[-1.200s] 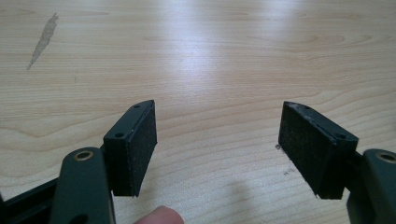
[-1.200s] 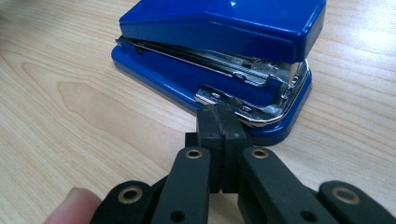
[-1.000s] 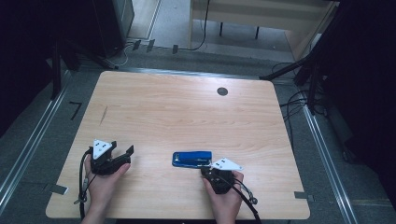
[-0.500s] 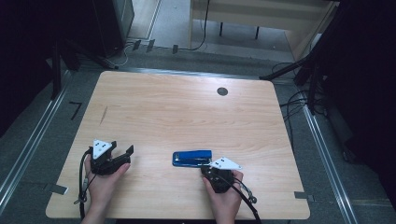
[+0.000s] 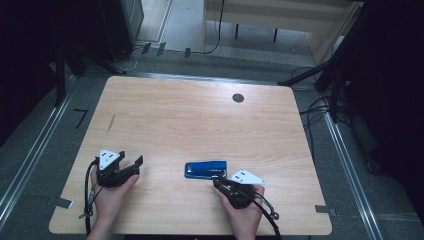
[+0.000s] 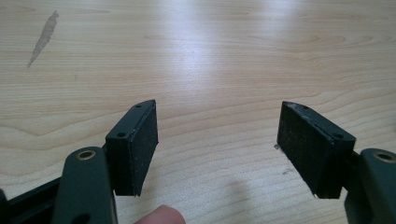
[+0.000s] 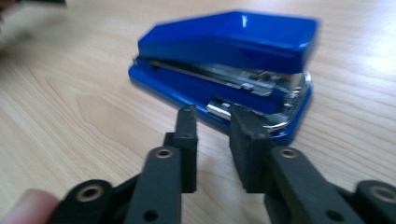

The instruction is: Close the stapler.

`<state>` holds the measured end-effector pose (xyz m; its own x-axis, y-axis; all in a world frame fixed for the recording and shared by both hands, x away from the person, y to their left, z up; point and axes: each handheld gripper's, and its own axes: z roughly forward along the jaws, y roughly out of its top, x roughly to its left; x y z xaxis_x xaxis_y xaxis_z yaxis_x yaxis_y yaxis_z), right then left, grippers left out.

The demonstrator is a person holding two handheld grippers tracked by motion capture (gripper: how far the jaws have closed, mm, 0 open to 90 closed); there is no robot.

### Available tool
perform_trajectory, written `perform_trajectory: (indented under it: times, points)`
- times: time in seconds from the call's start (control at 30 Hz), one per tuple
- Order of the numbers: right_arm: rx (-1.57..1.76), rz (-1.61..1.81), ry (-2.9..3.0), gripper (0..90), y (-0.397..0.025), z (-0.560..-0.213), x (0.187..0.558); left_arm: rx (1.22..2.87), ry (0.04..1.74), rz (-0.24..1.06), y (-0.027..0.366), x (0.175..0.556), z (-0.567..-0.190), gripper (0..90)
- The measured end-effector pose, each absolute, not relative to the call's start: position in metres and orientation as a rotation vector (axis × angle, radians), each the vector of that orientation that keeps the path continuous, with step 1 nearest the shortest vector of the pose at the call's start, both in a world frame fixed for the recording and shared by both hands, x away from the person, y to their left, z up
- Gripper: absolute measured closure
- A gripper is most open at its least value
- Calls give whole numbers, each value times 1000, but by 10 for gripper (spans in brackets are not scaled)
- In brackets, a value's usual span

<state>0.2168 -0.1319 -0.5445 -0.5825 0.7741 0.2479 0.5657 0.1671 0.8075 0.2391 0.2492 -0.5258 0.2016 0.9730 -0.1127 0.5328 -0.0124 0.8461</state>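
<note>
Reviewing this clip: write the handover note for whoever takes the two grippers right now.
Left gripper: open, holding nothing, resting near the table's front left.
Right gripper: jaws narrowed to a small gap, empty, tips right at the near side of the blue stapler; contact unclear.
Stapler lies flat on the table, front centre, closed.
Done: right gripper brought up to the stapler.
Left: probably grip and move it; nothing is lifted yet.

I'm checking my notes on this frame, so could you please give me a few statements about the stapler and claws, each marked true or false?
1. The blue stapler lies on the wooden table. True.
2. The left claw grips the stapler. False: its jaws stand wide apart over bare wood.
3. The right claw is at the stapler's near side, jaws narrowly parted. True.
4. The stapler is red. False: blue.
</note>
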Motion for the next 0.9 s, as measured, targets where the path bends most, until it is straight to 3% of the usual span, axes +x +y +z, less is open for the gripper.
perform_trajectory:
  times: [0.1,0.17,0.43,0.9]
  points:
    - [1311,1392,2180,680,-139,-543,213,1661,1444,678,250,239,-526,301]
    - [1303,1391,2137,590,-148,-537,209,1659,1444,678,249,239,-526,301]
    - [1255,1379,2108,390,-165,-519,206,1660,1444,682,249,239,-526,301]
    - [1358,1306,1983,161,-213,-492,216,1658,1447,675,250,240,-526,307]
